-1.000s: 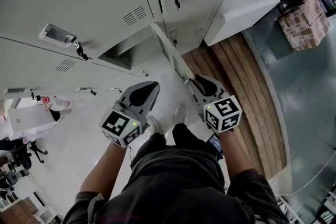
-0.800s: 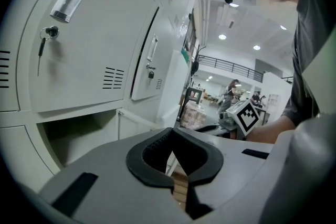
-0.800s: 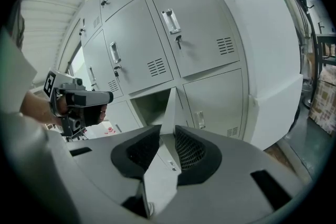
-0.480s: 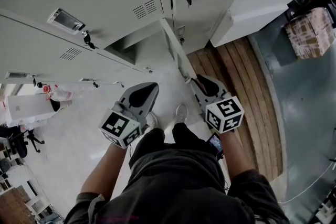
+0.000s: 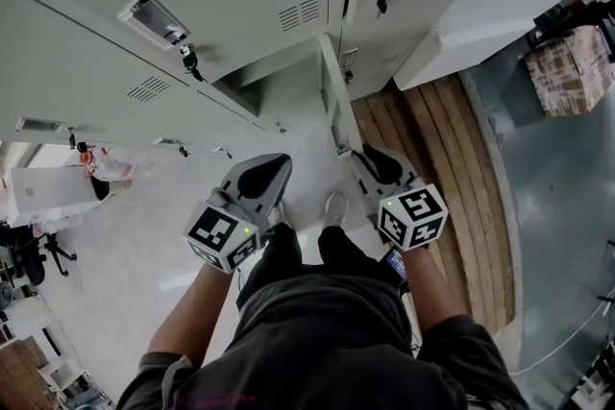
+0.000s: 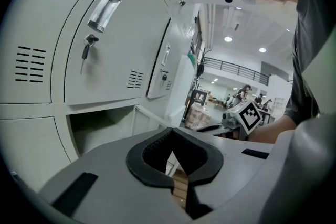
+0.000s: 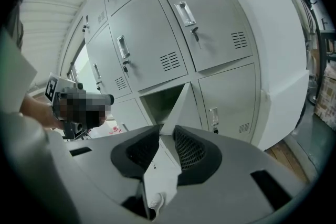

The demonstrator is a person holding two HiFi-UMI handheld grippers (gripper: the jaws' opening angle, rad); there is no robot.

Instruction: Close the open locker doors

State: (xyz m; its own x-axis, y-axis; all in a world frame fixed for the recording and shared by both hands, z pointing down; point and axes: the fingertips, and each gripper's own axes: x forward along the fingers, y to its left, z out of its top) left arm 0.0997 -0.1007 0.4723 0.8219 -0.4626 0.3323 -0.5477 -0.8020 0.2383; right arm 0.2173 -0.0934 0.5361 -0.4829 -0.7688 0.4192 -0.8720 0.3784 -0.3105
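wooden planks (image 5: 452, 158), wrapped cardboard box (image 5: 567, 67) on grey floor (image 5: 557, 206), glossy white floor (image 5: 125, 245)

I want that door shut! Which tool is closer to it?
Right. The right tool sits close beside the open door, at its free edge; the left tool is farther off.

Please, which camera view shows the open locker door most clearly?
The right gripper view: the open locker door shows its face there, swung out from its compartment. The head view shows it only from above, nearly edge-on. The left gripper view shows just its thin edge beside the compartment.
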